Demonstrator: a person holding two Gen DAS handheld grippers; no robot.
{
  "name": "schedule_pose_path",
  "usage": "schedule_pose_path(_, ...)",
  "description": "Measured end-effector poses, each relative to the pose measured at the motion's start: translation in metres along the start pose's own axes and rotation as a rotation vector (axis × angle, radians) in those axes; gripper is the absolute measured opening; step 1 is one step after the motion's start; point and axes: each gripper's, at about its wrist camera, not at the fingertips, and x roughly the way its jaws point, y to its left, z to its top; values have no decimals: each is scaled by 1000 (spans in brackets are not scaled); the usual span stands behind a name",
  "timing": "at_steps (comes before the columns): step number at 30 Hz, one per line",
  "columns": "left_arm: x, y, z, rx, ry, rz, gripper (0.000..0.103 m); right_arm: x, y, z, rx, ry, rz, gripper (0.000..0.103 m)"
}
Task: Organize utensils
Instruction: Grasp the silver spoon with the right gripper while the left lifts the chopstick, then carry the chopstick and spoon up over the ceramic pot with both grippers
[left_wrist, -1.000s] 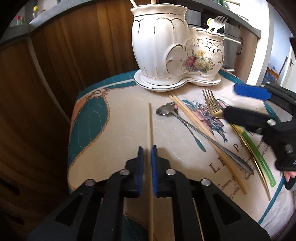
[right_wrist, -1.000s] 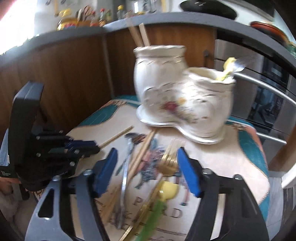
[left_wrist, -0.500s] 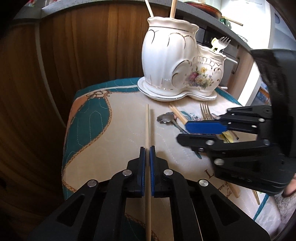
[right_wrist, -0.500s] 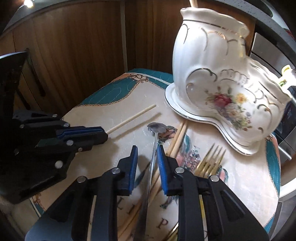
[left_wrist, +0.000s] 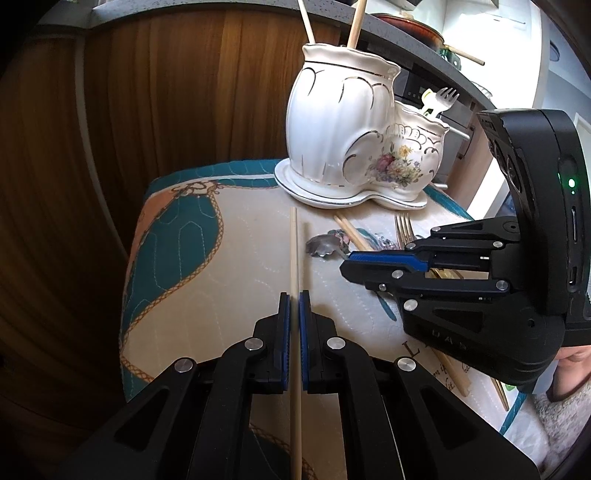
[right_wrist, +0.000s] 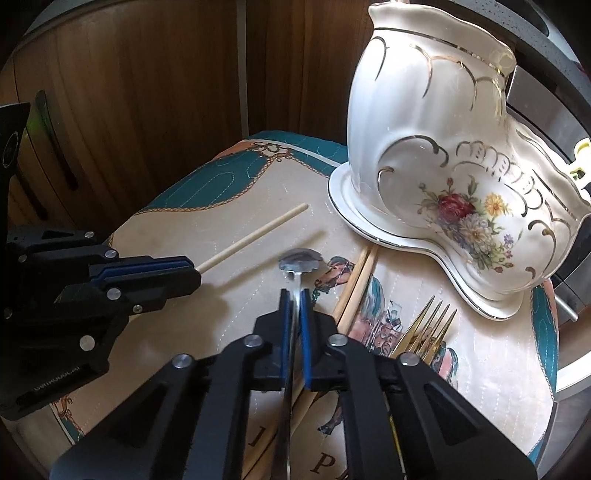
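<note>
Before the ceramic utensil holder (left_wrist: 354, 147), the left gripper (left_wrist: 294, 306) pinched a chopstick (left_wrist: 294, 251) and the right gripper (right_wrist: 294, 306) clamped a spoon (right_wrist: 297, 266), probably for sorting into it.

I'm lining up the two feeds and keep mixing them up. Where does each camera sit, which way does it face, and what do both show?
Left wrist: sits on the left claw, looks forward and down the chopstick it is shut on toward the holder; the right claw enters from the right.
Right wrist: sits on the right claw, shut on the spoon, faces the holder; the left claw shows at left.
Shared: holder, chopstick, spoon, gold fork, both claws.
</note>
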Motion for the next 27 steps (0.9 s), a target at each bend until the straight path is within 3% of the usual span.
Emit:
schedule_pose_path(10,3,-2,1,4,18,36,5,-23,-16,-3,73,-137,45,3)
schedule_pose_path(19,-4,-3,1,15,-17,68,5,-64,-27,-12,118,-283,83,3)
schedule_pose_path(27,-33,-16,4,34,-191,53,5,-114,-46,-23,167,-462,78,2)
